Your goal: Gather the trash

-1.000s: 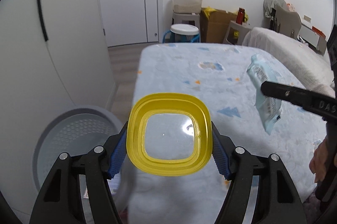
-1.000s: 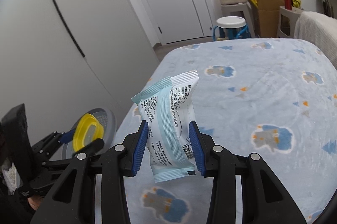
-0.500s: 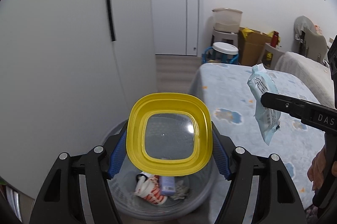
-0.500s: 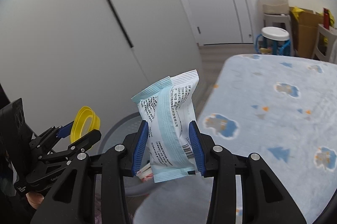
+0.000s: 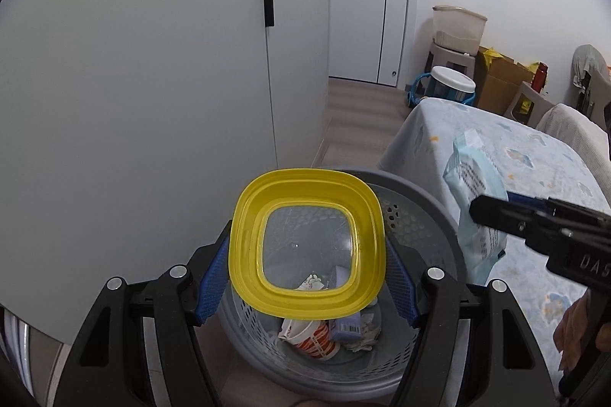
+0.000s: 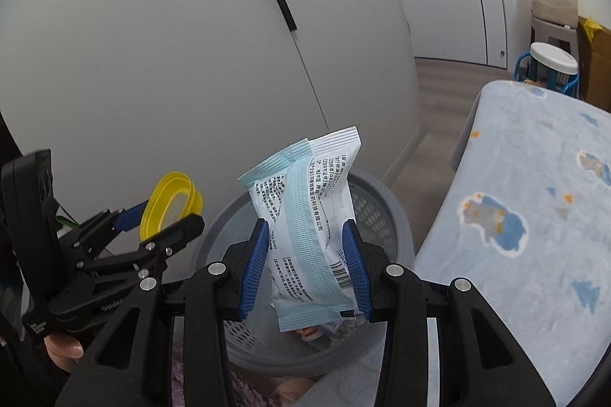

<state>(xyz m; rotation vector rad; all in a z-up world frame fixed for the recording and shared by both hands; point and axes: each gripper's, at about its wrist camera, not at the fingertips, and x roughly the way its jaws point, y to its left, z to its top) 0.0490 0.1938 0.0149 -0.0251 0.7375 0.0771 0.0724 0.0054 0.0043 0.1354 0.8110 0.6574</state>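
Yellow plastic, a squarish lid with a clear centre (image 5: pixel 305 248), is pinched at its two side edges by the left gripper (image 5: pixel 305 286) and is held face-on to the left wrist camera, directly above the grey perforated waste basket (image 5: pixel 427 200). Through and below the lid, discarded items (a red-and-white cup and a small box among them) are seen at the basket's bottom. A pale blue and white sealed packet (image 6: pixel 309 231) is clamped across its width by the right gripper (image 6: pixel 305 261), its long axis standing upright and leaning slightly. From the right wrist view the packet is placed over the basket's opening, with the blue patterned bedspread (image 6: pixel 534 216) just beside the basket rim. Both items are judged to lie above the opening, so a release would be expected to drop them straight in; the lid appears the more central of the two.
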